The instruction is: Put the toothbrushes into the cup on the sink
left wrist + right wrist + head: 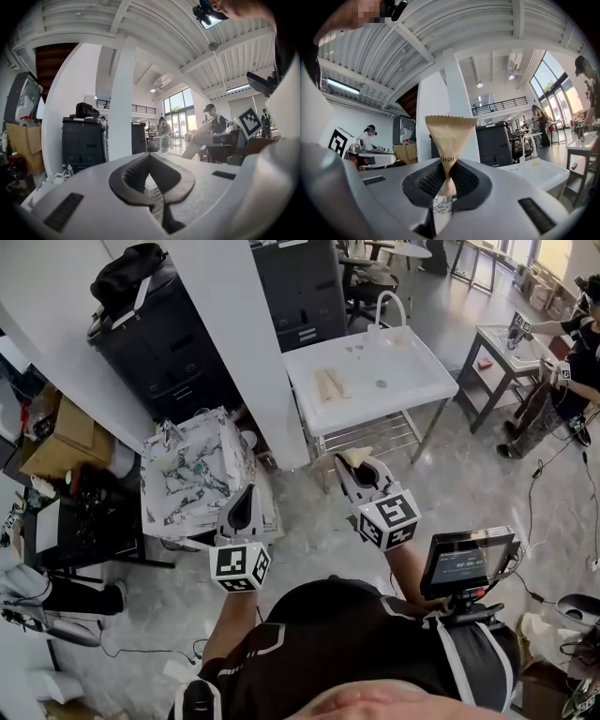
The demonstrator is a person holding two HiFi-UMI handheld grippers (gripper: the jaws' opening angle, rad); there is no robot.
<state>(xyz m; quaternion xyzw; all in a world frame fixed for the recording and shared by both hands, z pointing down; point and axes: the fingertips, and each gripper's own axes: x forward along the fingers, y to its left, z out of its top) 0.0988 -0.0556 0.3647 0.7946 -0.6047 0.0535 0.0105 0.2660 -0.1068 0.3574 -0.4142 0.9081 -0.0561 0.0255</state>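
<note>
Two tan toothbrush packets (330, 383) are lying flat in the glossy white sink (417, 362) ahead. We're clamping a third packet (449, 136) in the right claw (448, 174), its kraft paper pinched narrow between ribbed black pads (429, 180), top edge zigzag-cut. Our left claw (150, 161) is sitting closed on nothing, tips touching.

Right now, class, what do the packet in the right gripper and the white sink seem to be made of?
Packet in the right gripper: matte brown paper, judging by its zigzag-cut top edge and pinched creases. Sink: smooth, even white, perhaps ceramic or moulded plastic; the look leaves it open. Its frame: thin bright bars, likely metal.
</note>
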